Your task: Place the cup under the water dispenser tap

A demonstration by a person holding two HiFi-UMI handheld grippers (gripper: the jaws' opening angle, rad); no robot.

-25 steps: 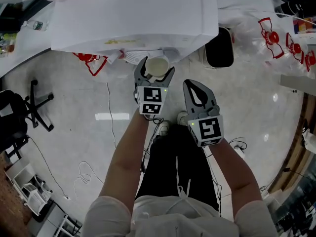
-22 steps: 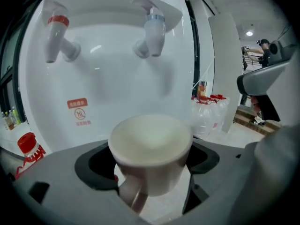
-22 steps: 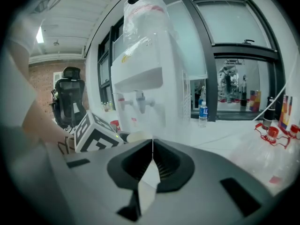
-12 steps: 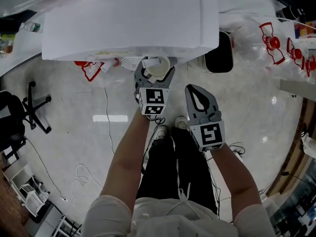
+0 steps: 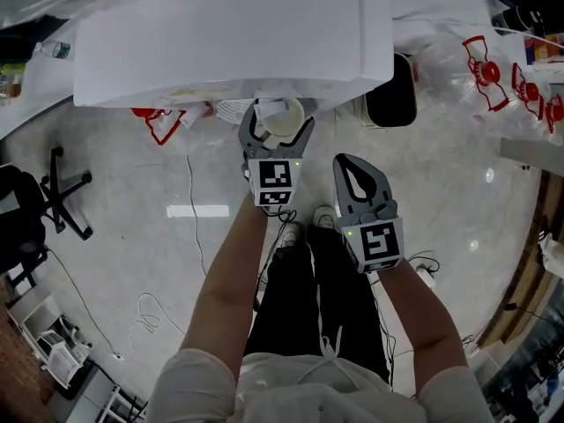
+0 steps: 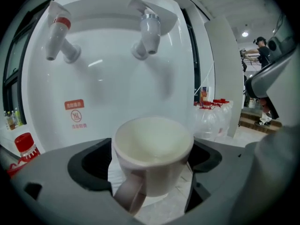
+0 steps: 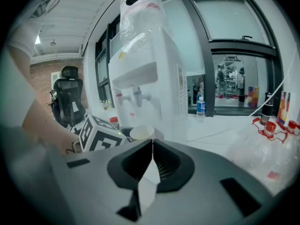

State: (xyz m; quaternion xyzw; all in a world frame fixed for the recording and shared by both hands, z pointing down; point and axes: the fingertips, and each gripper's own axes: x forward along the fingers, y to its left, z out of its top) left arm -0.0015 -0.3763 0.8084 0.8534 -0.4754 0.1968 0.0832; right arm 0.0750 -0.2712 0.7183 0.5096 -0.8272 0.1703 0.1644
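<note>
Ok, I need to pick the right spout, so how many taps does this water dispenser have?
2. One tap with a red band sits at the upper left of the left gripper view; the other tap is to its right, roughly above the cup. None looks hidden.

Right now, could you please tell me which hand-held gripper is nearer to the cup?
Left. The left hand-held gripper clamps the cup between its jaws; the right hand-held gripper, shut and empty, sits beside it, apart from the cup.

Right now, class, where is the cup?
In the left gripper view, the cup sits held between the left gripper jaws, centre frame, in front of the water dispenser and below its grey-capped tap.
</note>
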